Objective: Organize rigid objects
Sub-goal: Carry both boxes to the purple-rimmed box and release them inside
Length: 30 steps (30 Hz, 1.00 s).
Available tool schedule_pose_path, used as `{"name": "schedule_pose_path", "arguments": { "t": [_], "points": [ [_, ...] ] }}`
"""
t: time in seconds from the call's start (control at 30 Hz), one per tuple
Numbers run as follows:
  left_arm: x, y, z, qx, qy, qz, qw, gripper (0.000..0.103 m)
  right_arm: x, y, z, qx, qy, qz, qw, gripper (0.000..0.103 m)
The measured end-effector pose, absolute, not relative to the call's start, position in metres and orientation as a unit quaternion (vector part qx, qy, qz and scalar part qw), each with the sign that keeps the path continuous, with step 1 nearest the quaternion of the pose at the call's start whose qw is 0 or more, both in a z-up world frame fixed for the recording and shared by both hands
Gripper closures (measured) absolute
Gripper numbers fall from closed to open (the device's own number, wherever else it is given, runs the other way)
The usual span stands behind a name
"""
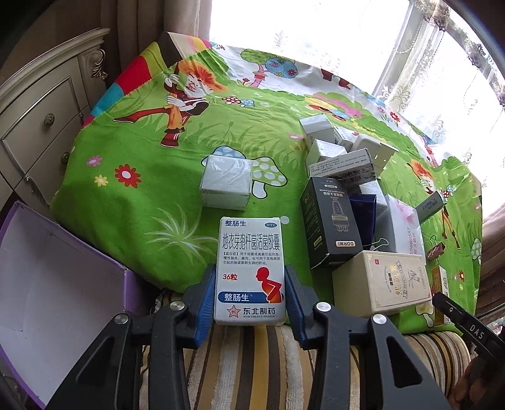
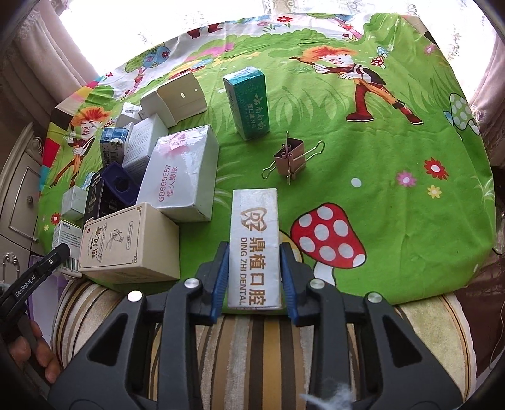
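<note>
Between the left gripper's [image 1: 251, 296] blue pads sits a medicine carton [image 1: 251, 268], clamped across its long sides. Right gripper [image 2: 254, 277] likewise pinches a dental box [image 2: 255, 246]. Both look light, stiff, crushable; grip near mid-length.

Daylight from blown-out window [image 1: 315, 28] — glare on far cloth [image 1: 142, 176]; fisheye bends edges, focus sharp.

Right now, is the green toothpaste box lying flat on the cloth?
No, the green toothpaste box stands upright on the cloth, beyond the binder clip.
</note>
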<state>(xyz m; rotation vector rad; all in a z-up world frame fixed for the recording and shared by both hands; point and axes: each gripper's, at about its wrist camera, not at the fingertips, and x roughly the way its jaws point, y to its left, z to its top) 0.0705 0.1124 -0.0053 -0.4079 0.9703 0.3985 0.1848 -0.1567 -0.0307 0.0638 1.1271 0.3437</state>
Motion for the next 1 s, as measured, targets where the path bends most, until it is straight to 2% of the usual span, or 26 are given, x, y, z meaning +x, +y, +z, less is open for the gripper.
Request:
{"name": "schedule_pose_path", "arguments": {
  "t": [0.5, 1.0],
  "points": [
    [0.009, 0.128, 0.014, -0.227, 0.429, 0.216, 0.847, 0.062, 0.138, -0.135, 0.014, 0.005, 0.479, 0.222, 0.849, 0.067],
    [-0.068, 0.2, 0.012, -0.283, 0.4, 0.311, 0.814, 0.062, 0.063, 0.01, 0.033, -0.084, 0.463, 0.42, 0.776, 0.067]
  ]
}}
